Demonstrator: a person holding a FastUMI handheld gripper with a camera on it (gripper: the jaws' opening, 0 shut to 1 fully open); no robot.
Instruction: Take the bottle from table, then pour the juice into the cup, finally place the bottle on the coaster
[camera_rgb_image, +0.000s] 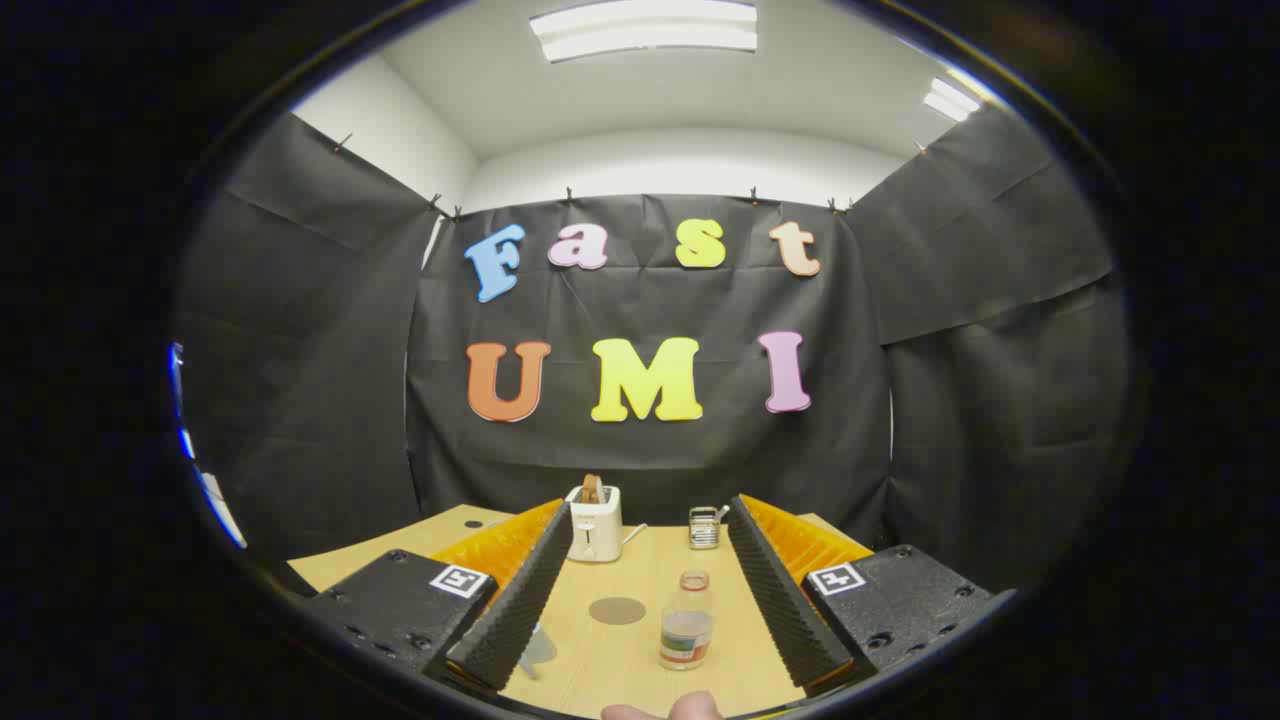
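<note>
Bottle (686, 622) stands upright between the wide-spread gripper (650, 570) fingers.

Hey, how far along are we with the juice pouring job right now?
Nothing looks done yet. The bottle stands upright on the table, between the open fingers of the gripper, untouched. In hand: lining up for the grasp. Left: gripping the bottle, pouring, then setting it on the round coaster, which lies bare beside the bottle. A glass-like object by one finger may be the cup; I cannot tell.
</note>
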